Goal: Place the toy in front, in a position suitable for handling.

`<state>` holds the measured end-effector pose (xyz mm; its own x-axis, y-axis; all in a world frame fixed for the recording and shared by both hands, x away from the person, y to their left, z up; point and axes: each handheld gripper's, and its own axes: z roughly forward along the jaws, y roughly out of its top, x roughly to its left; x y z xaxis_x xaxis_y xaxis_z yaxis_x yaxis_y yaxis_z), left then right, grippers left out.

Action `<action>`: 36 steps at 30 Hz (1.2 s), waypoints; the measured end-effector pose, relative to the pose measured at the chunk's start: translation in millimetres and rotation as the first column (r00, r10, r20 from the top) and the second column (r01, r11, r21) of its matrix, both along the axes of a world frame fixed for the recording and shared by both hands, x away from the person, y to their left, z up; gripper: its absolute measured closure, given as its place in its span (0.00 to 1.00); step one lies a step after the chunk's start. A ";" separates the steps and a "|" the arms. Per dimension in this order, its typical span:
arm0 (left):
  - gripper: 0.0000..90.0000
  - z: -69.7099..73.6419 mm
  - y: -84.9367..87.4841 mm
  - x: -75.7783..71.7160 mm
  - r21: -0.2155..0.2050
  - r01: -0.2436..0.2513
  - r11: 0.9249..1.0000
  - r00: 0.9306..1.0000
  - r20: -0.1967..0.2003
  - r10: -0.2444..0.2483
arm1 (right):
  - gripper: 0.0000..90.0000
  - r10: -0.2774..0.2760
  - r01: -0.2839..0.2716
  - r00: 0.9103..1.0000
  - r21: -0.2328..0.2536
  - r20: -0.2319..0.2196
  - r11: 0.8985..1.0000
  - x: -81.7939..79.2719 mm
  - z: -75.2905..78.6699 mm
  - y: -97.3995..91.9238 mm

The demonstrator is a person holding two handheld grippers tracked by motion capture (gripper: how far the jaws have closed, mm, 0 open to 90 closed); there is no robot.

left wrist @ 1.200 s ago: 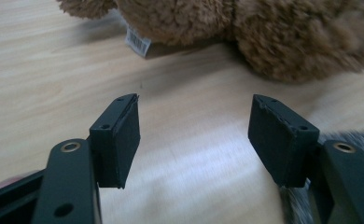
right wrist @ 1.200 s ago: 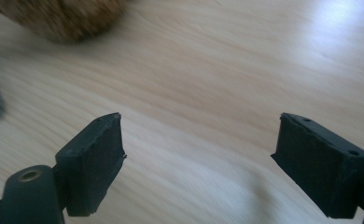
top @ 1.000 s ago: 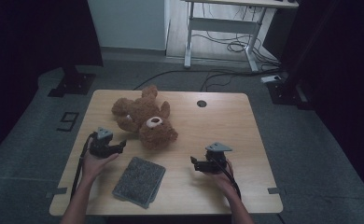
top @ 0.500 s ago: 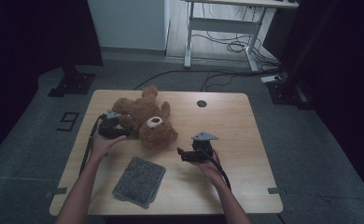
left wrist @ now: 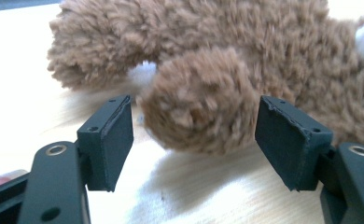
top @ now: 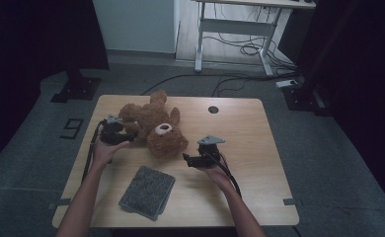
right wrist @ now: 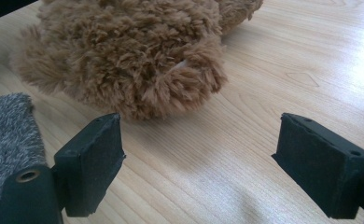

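Observation:
A brown teddy bear (top: 153, 126) lies on its back on the wooden table (top: 240, 128), head toward the person. My left gripper (top: 130, 134) is at the bear's left side. In the left gripper view its jaws (left wrist: 196, 116) stand open around a furry paw (left wrist: 201, 100), pads clear of the fur; they have just opened a little wider. My right gripper (top: 186, 159) rests just right of the bear's head. It (right wrist: 201, 135) is open with bare wood between the pads, the bear's head (right wrist: 124, 51) just ahead.
A folded grey fuzzy cloth (top: 147, 191) lies near the table's front edge, between the forearms, and shows at the left in the right gripper view (right wrist: 7, 135). A dark round cable hole (top: 213, 109) sits at the table's back. A desk frame and cables stand on the floor beyond.
Both hands have moved in on the bear: the left gripper forward and right to its paw, the right gripper leftward toward its head. The bear and cloth have not moved.

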<state>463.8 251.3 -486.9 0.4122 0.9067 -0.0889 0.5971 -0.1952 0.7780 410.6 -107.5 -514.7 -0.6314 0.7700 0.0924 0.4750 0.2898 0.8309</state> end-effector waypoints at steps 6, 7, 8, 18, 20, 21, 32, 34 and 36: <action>0.36 -4.8 -10.3 9.1 0.001 0.030 1.000 1.000 -0.007 -0.030 | 0.19 0.003 -0.003 1.000 0.002 0.004 1.000 6.0 3.2 2.2; 0.43 -8.7 -12.2 10.2 0.014 0.025 1.000 1.000 -0.018 -0.025 | 0.20 0.015 -0.015 1.000 0.020 -0.002 1.000 10.3 5.3 5.1; 0.46 -8.7 -12.2 10.2 0.014 0.025 1.000 1.000 -0.018 -0.025 | 0.21 0.024 -0.024 1.000 0.025 -0.003 0.999 11.6 5.5 6.7; 0.75 -10.8 -12.7 8.8 -0.049 0.027 0.998 0.998 -0.060 -0.030 | 0.30 0.043 -0.041 0.999 0.059 -0.032 0.997 33.1 -7.2 26.4; 0.76 -11.0 -12.6 8.3 -0.053 0.032 0.998 0.997 -0.061 -0.036 | 0.47 0.072 -0.068 0.997 0.086 -0.039 0.994 39.9 -14.1 28.6; 0.78 -10.3 -12.6 7.1 -0.051 0.031 0.998 0.998 -0.055 -0.034 | 0.62 0.110 -0.104 0.993 0.116 -0.042 0.988 42.9 -16.7 28.9; 0.82 13.1 -21.6 -14.7 -0.042 0.102 0.994 0.994 0.045 -0.100 | 0.85 0.043 -0.042 0.999 0.074 -0.024 0.996 43.1 -10.2 23.1; 0.82 18.2 -24.7 -20.0 -0.054 0.117 0.992 0.992 0.063 -0.113 | 0.86 0.002 -0.002 1.000 0.079 -0.008 0.997 42.9 -7.6 17.8; 0.83 25.0 -27.7 -25.3 -0.073 0.130 0.989 0.989 0.084 -0.124 | 0.87 -0.027 0.027 1.000 0.093 -0.004 0.995 43.3 -5.0 10.8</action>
<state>438.5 223.5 -462.0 0.5318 0.8383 -0.1198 0.5074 -0.2022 0.8377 453.9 -96.7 -519.6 -0.6103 0.7746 0.1659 0.4839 0.1988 0.8522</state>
